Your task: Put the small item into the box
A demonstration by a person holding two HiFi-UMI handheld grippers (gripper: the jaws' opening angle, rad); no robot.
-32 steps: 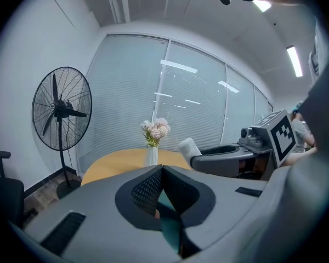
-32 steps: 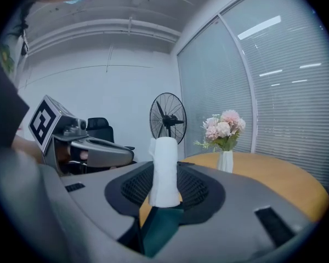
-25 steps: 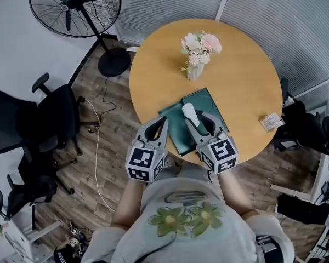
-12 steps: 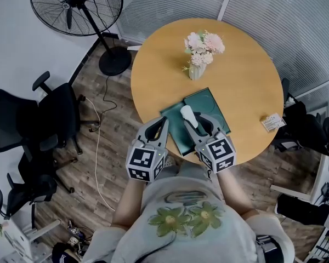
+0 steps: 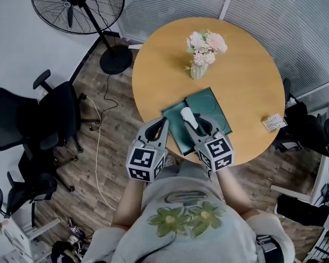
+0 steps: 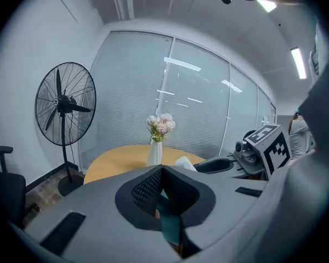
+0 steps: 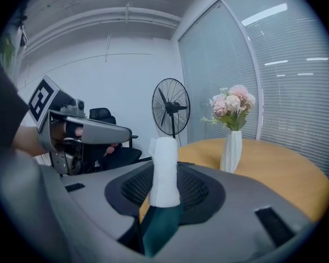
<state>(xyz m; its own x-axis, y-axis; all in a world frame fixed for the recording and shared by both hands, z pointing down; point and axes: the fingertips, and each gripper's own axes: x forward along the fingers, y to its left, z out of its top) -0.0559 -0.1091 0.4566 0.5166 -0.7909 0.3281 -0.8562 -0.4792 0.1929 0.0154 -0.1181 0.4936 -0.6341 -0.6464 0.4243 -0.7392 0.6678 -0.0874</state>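
Note:
A dark green box [image 5: 206, 103] lies on the round wooden table [image 5: 247, 75], near its front edge. My right gripper [image 5: 199, 125] is just above the box's near part, shut on a small white item [image 5: 188, 116] that sticks up between its jaws. In the right gripper view the white item [image 7: 164, 169] stands upright, with the green box [image 7: 159, 223] showing below it. My left gripper [image 5: 160, 126] hangs beside the table's front-left edge, left of the box, its jaws closed together with nothing in them. Its pads [image 6: 148, 188] meet at the tip.
A white vase of pink flowers [image 5: 203, 51] stands behind the box. A small packet [image 5: 272, 123] lies at the table's right edge. A standing fan [image 5: 79, 7] and black office chairs [image 5: 22, 125] are on the left, with a cable [image 5: 98, 141] across the wooden floor.
My right gripper has sunk a little towards the box with the white item in it. The left gripper has stayed where it was.

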